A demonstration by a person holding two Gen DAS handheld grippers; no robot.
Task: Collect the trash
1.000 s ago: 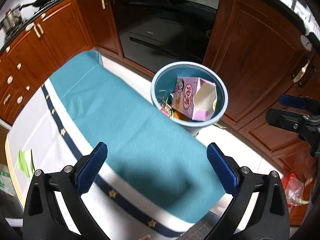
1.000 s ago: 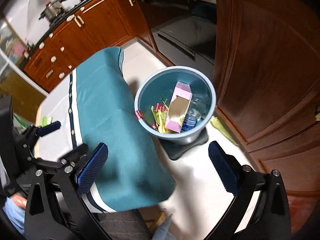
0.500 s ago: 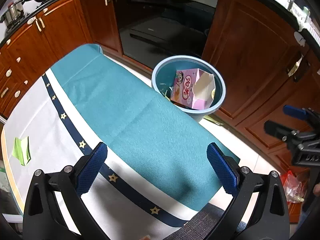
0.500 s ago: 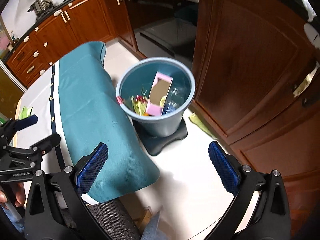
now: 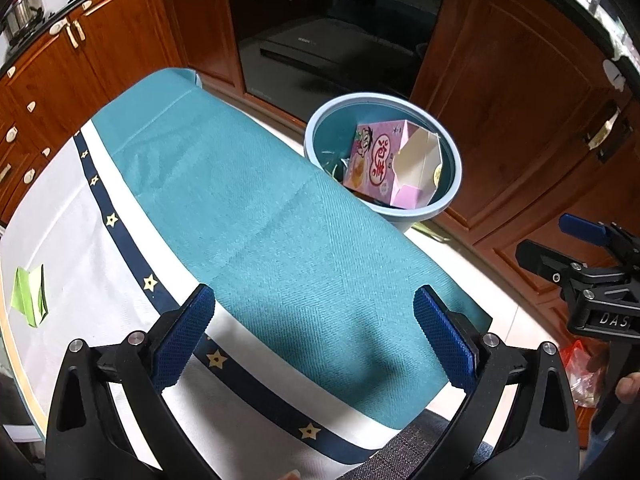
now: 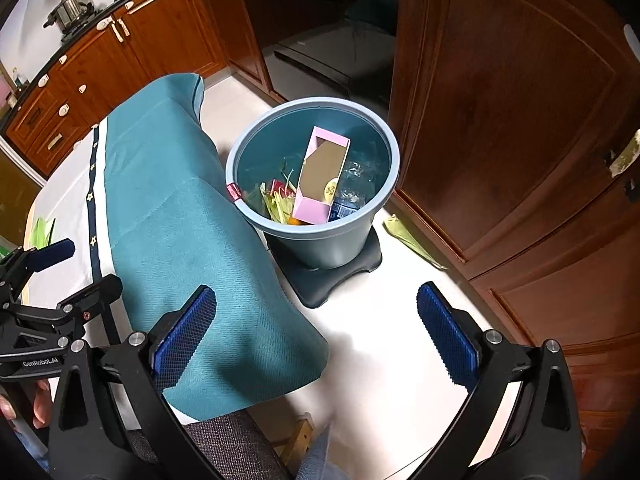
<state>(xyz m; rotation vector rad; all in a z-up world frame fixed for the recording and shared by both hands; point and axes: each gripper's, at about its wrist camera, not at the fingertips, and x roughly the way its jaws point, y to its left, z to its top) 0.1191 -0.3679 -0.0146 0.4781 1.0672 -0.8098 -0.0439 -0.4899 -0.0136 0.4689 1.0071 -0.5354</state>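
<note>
Green paper scrap (image 5: 29, 295) on white tablecloth (image 5: 72, 248), far left. Left gripper (image 5: 314, 336) above teal cloth edge, fingers wide apart, empty. Blue bin (image 6: 316, 236) on floor beside table, holding pink carton (image 6: 320, 178). Right gripper (image 6: 316, 334) fingers spread, empty.

A table (image 5: 24, 364) carries a white tablecloth (image 5: 80, 248) with a navy star-patterned stripe (image 5: 132, 248) and a broad teal border (image 5: 260, 216) that drapes over the edge toward the floor. A folded green paper scrap (image 5: 30, 296) lies on the white part, near the table's rim. On the pale tiled floor (image 6: 392, 360) beside the table sits a dark mat (image 6: 332, 280) bearing a blue trash bin (image 6: 320, 240). A green scrap (image 6: 404, 234) lies on the floor near the cabinet.
</note>
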